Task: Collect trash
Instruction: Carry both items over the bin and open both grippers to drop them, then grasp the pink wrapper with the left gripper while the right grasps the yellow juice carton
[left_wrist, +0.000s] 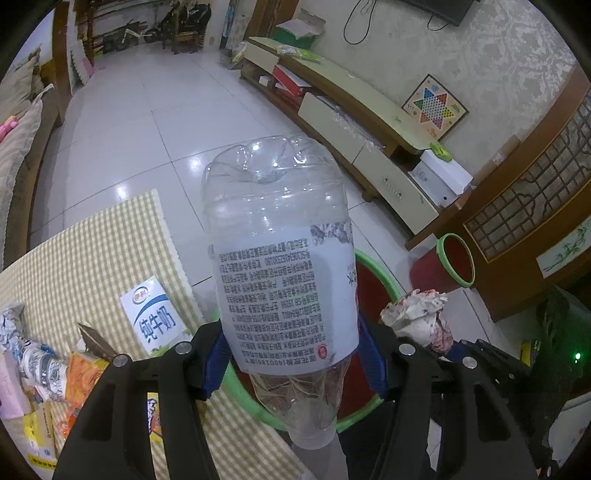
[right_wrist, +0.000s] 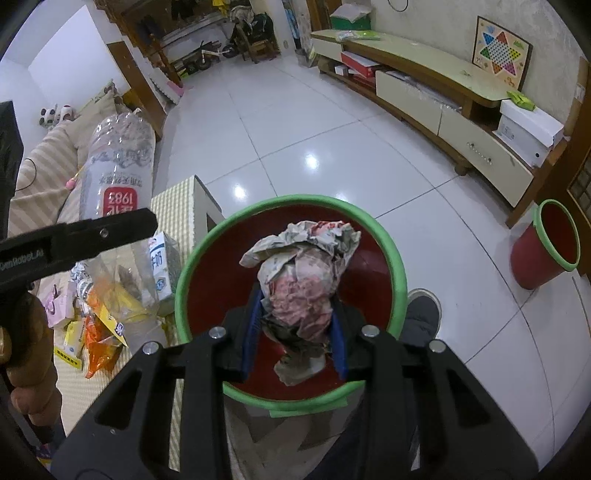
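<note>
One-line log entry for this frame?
left gripper: shut on plastic bottle | right gripper: shut on crumpled paper wad, above red bin | table: trash left

left hand-held gripper (left_wrist: 295, 354): matte black plastic frame, chunky angled arms with cut-out slots
fingers (left_wrist: 216, 360): blue pads on the inner faces
screws: round silver heads, four along the top
right hand-held gripper (right_wrist: 295, 336): same black frame, blue pads, silver screws
markings: small white lettering along one black arm, unreadable
</note>
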